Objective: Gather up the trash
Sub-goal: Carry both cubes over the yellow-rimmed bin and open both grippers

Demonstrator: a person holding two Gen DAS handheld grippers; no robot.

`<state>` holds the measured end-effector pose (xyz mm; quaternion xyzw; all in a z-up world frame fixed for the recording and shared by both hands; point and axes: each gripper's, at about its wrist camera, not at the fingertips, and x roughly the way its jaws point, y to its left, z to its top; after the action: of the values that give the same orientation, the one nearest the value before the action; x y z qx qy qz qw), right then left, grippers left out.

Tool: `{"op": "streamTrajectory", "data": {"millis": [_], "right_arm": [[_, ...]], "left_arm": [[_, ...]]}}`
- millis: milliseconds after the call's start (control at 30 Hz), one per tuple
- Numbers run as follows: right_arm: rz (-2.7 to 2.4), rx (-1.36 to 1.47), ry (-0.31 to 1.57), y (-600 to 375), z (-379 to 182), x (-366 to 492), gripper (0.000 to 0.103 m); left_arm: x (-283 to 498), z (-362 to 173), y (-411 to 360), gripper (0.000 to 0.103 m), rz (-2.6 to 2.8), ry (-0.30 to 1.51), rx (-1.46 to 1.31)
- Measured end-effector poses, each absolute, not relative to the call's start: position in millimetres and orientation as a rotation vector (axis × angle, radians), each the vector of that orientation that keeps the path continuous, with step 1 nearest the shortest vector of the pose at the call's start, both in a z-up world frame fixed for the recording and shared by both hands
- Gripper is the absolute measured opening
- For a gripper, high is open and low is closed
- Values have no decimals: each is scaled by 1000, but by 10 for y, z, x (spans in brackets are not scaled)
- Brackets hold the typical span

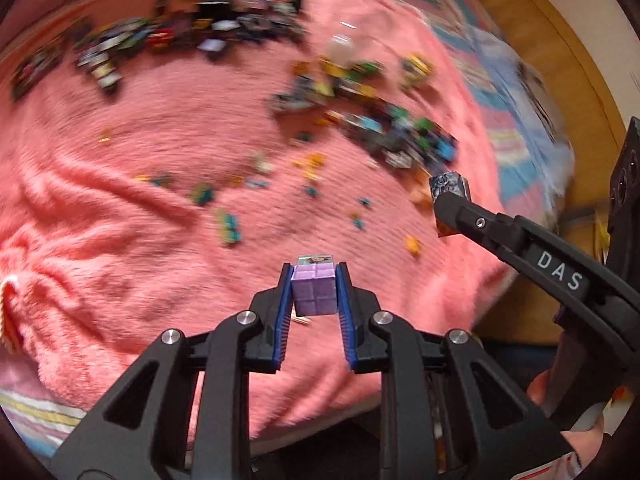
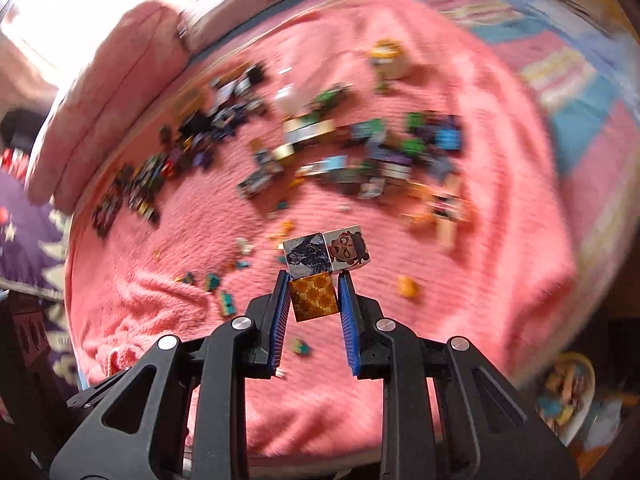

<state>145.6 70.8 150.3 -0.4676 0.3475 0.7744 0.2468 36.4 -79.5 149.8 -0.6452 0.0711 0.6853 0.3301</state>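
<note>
— What do I have in the left tongs [image 1: 314, 289]?

— A purple block [image 1: 313, 293], clenched between the blue pads at the tips. It looks cube-like, so I can't give it a long axis. The face toward my camera is lilac with a cross groove dividing it into four squares; the top face carries a small printed picture, too small to read.

— And the right tongs [image 2: 315, 295]?

— They grasp a printed block piece [image 2: 316, 276], also at the tips. The clamped part is an amber, pixel-patterned cube. Above it sit two more cubes side by side, so the top row runs left to right across the tongs: a dark blue-grey print on the left, a cartoon face on the right, that one overhanging the right finger.

— Where is all this?

— Both are held in the air above a pink fleece blanket [image 1: 160, 208] on a bed. In the left view the right tongs sit off to my right. Scattered small blocks [image 1: 376, 120] lie blurred on the blanket beyond.
</note>
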Motion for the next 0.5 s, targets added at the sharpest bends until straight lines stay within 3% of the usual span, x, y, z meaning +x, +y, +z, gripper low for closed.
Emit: {"op": "streamTrajectory", "data": {"millis": [500], "right_arm": [[1627, -956, 1107, 1062, 1421, 3903, 23]], "left_arm": [[2211, 1523, 427, 21, 1267, 511, -1463]]}}
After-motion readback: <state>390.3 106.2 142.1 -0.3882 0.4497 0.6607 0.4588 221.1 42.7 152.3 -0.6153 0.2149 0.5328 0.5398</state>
